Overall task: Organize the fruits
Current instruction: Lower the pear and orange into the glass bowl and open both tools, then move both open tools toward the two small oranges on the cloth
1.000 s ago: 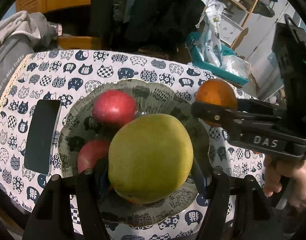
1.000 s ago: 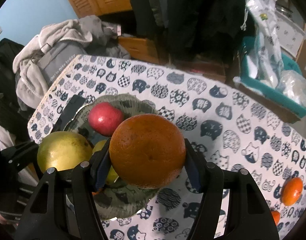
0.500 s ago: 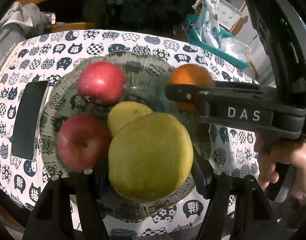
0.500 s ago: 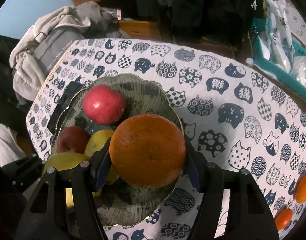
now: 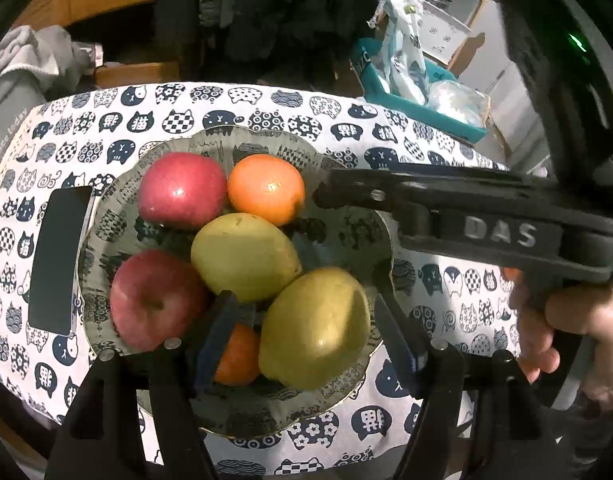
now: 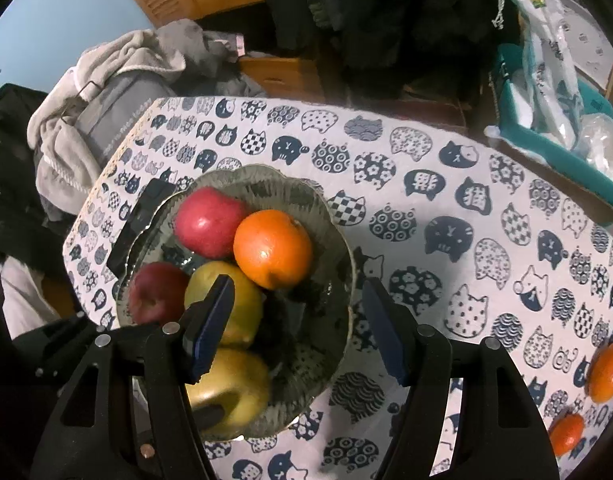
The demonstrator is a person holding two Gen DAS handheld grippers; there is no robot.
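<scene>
A glass plate (image 5: pixel 348 168) on the cat-print cloth holds two red apples (image 5: pixel 178 192), an orange (image 5: pixel 266 188), a yellow-green pear (image 5: pixel 242 256) and a small orange (image 5: pixel 238 356). A second, bigger yellow-green pear (image 5: pixel 314 328) lies at the plate's near edge between the jaws of my left gripper (image 5: pixel 306 336). Those jaws are opening and the pads stand just off the pear. My right gripper (image 6: pixel 296 328) hangs over the plate (image 6: pixel 338 240) with its jaws opening and nothing between them. The orange (image 6: pixel 272 248) rests just beyond its fingertips, against a red apple (image 6: pixel 208 222).
A black phone (image 5: pixel 58 260) lies left of the plate. Two small oranges (image 6: pixel 606 372) sit on the cloth at the far right. A teal bin (image 5: pixel 406 100) with bags stands behind the table, grey clothes (image 6: pixel 106 92) at the back left. A hand (image 5: pixel 566 328) holds the right gripper.
The right gripper let go of the orange, which now lies in the plate by the red apple. The left gripper set the big pear on the plate and its pads came off it.
</scene>
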